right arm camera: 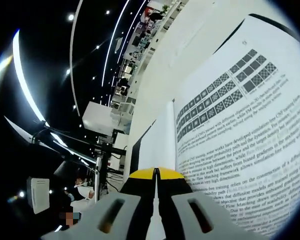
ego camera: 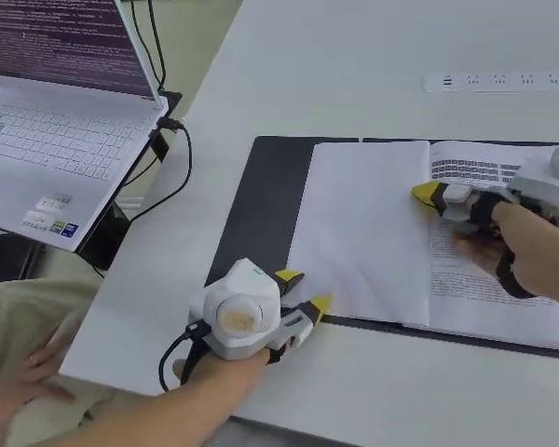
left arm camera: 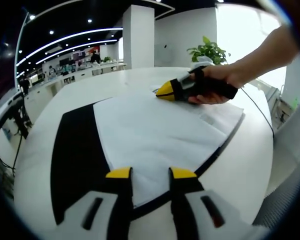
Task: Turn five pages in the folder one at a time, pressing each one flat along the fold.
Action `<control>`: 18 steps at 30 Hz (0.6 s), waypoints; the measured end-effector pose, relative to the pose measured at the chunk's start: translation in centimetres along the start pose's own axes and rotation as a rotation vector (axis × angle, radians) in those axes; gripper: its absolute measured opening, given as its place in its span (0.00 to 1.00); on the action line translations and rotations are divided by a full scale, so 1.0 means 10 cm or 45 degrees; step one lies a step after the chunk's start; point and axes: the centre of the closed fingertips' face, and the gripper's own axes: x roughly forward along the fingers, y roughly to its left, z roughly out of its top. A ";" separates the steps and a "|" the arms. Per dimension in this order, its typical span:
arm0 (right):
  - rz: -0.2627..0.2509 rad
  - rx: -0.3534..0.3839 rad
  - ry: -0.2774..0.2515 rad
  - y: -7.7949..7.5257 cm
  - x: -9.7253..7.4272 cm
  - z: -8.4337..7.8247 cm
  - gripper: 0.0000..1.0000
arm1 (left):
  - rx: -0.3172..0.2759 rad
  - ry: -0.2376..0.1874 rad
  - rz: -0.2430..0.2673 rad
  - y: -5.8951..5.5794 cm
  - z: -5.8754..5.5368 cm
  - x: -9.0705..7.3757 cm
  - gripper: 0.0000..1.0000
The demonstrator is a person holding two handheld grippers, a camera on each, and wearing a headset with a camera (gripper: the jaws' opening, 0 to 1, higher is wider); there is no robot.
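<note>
An open black folder lies on the white table, with a blank turned page on its left half and a printed page on its right. My right gripper is shut, and its yellow tips rest on the paper at the fold, by the printed page. My left gripper is open at the folder's near edge. Its yellow tips hover just over the corner of the blank page. The right gripper appears across the page in the left gripper view.
An open white laptop with cables sits off the table's left edge. A white power strip lies at the far right of the table. A person's hand rests on a lap at the lower left.
</note>
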 end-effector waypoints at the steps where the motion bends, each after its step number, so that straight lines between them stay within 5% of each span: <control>1: -0.003 0.010 -0.009 0.00 0.01 0.02 0.00 | 0.000 -0.001 0.000 0.00 0.00 0.00 0.27; 11: -0.101 -0.052 -0.045 -0.03 0.20 0.34 0.00 | 0.008 0.001 0.002 -0.01 0.00 0.00 0.27; 18: -0.130 -0.011 -0.107 -0.10 0.33 0.58 0.00 | 0.009 0.006 0.001 0.00 0.00 0.01 0.27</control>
